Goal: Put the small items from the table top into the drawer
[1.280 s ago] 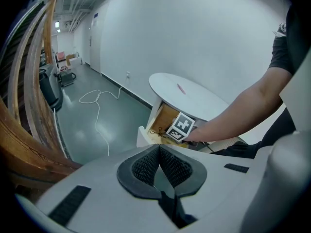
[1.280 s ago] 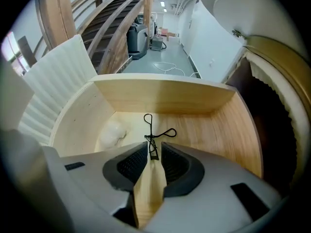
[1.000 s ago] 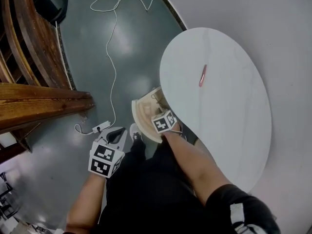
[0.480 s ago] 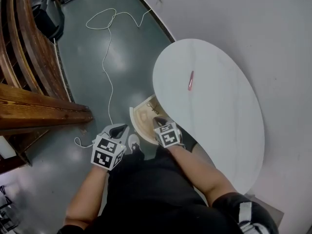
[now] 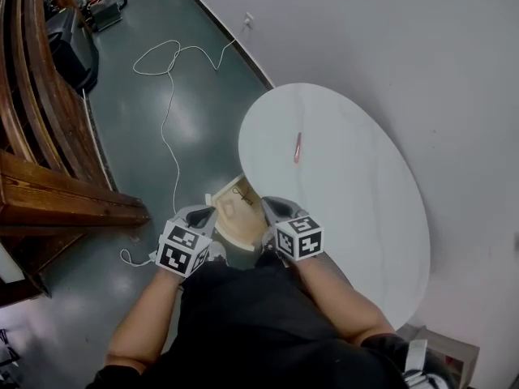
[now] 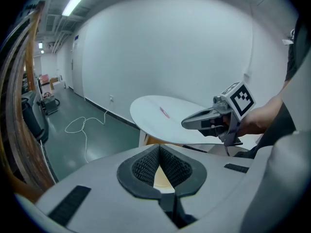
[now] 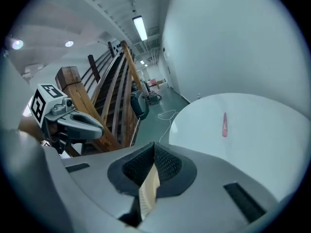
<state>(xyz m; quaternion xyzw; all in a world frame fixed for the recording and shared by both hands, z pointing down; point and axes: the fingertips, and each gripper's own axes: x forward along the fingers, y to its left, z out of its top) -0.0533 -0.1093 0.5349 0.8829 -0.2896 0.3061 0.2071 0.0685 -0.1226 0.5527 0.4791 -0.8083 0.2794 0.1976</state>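
White table (image 5: 357,193), pink small item (image 5: 298,147), teal floor (image 5: 199,120), pale wooden drawer (image 5: 233,211)

Grey-green floor (image 5: 195,128), white wall (image 5: 389,47), wooden staircase (image 5: 49,193)

Slim pink item (image 5: 298,147) flat on tabletop (image 5: 357,209)

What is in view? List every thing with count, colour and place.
table: one, white, oval, beside the white wall.
small item: one, pink, slim, lying on the table top.
drawer: one, light wood, open under the table's near edge.
cable: one, white, looped on the green floor.
wooden staircase: one, brown, at the left.
left gripper: one, grey, left of the drawer; fingers shut, empty.
right gripper: one, grey, above the drawer; fingers have just been closing, nothing between them.
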